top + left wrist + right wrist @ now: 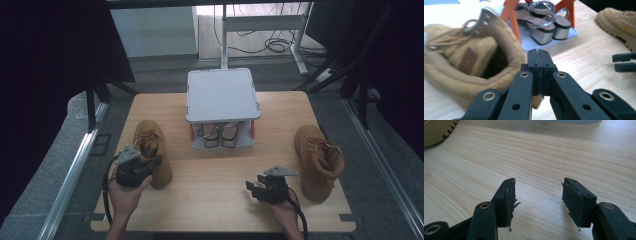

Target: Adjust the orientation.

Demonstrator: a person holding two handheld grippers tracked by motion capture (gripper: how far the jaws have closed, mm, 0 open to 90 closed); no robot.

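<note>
Left tool (150, 164): jaws pressed flat together at the collar of the left boot (151, 152). In the left gripper view they look shut beside the opening, with nothing visibly between the pads; whether an edge of the collar is pinched I cannot tell. The boot stands upright on the table (215, 200), just ahead of this tool, opening up, likely for a lift.

Right tool (256, 190): jaws apart, empty, hovering low over bare wood, seemingly waiting. The right boot (318, 160) stands just to its right, untouched.

Beyond both, a grey rack (222, 95) at the far edge keeps heeled sandals (220, 135) on its lower shelf; the top is bare, probably meant for boots.
</note>
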